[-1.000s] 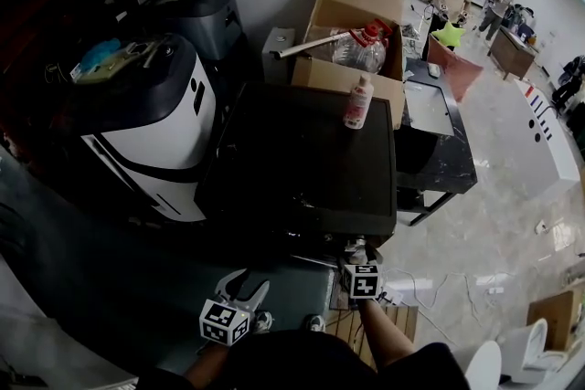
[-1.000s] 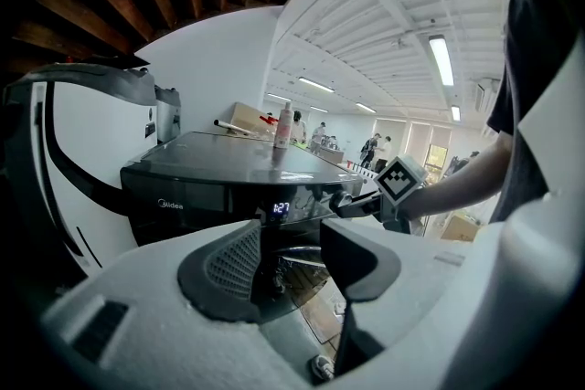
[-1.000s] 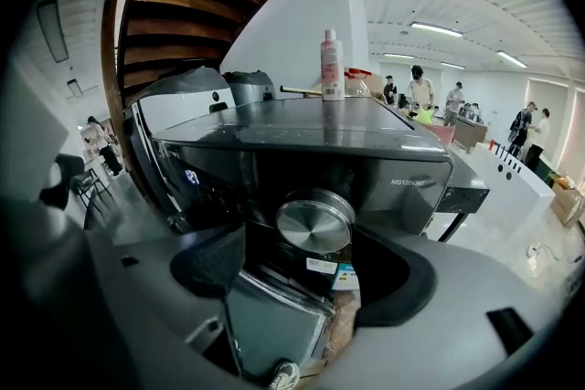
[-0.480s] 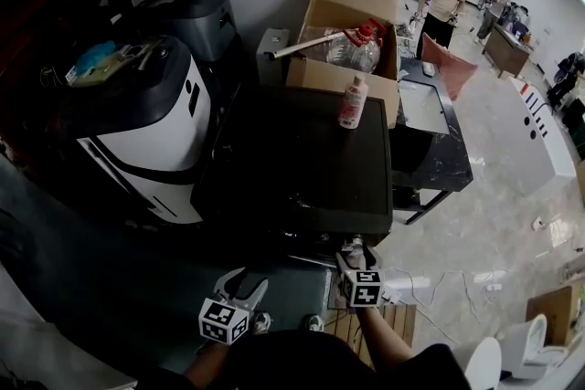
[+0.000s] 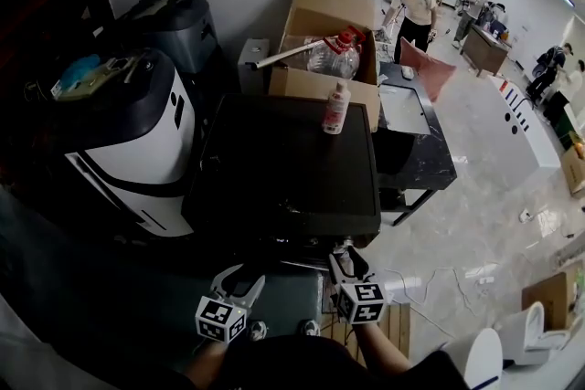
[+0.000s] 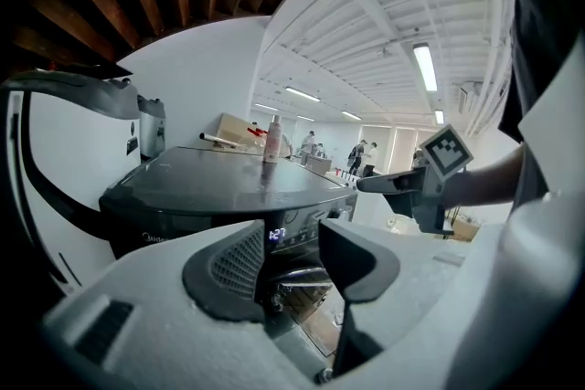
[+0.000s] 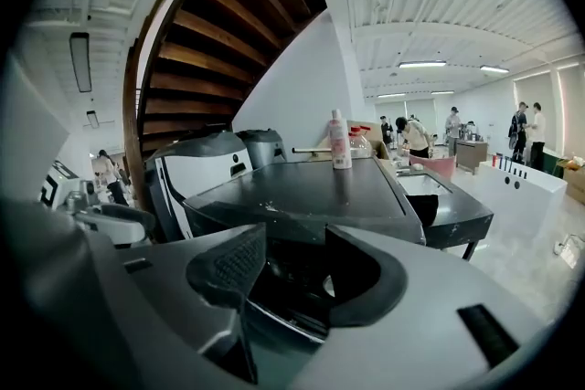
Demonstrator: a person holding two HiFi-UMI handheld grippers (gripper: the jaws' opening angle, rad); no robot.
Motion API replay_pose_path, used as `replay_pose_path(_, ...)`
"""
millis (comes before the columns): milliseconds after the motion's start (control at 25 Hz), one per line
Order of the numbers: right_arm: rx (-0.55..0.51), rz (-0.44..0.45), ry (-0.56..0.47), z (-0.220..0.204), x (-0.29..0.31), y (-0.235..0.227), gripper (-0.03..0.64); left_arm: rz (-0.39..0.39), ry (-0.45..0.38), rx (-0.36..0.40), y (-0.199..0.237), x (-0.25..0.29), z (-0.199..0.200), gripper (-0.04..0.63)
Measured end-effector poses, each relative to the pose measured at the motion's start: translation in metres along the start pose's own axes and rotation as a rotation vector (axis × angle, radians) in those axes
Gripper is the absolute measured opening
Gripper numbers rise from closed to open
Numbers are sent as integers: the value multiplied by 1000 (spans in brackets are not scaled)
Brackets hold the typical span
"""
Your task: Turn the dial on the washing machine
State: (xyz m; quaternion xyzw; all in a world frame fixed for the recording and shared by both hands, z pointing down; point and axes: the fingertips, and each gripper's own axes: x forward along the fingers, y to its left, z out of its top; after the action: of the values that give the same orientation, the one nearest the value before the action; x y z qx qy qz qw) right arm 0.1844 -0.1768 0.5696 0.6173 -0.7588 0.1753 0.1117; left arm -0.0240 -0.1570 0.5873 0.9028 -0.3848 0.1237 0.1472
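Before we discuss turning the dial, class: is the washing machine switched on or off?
On. The washing machine shows lit digits on its front panel, seen in the left gripper view.

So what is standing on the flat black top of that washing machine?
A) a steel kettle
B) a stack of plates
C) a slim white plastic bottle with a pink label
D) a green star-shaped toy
C: the slim white plastic bottle with a pink label stands upright near the far edge of the flat top of the black washing machine.
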Motion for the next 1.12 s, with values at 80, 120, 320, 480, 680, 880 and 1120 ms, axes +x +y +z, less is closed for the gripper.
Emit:
replay_pose_path(80,2,-3,-29,9,-9,7,180,-11,-15,13,2,-1,8,172)
replay_pose_path(120,1,-4,-41,13,-13,10,165,-17,-24,18,2,-1,12,163)
replay_pose_path(320,7,5,-90,28,-31,31,102,-50,-65,48,3,-3,29,111)
replay_pose_path(480,10,15,-122,35,-40,47,59,-72,-97,57,3,-8,35,67)
replay_pose_path(680,15,18,-139,37,-50,61,3,-86,-103,68,2,-14,37,18)
replay_pose_path(880,13,3,-143,35,-54,68,2,-102,-96,72,4,-20,36,11)
replay_pose_path(1120,-13,-22,-154,36,-58,72,0,-103,-85,79,7,-26,32,11)
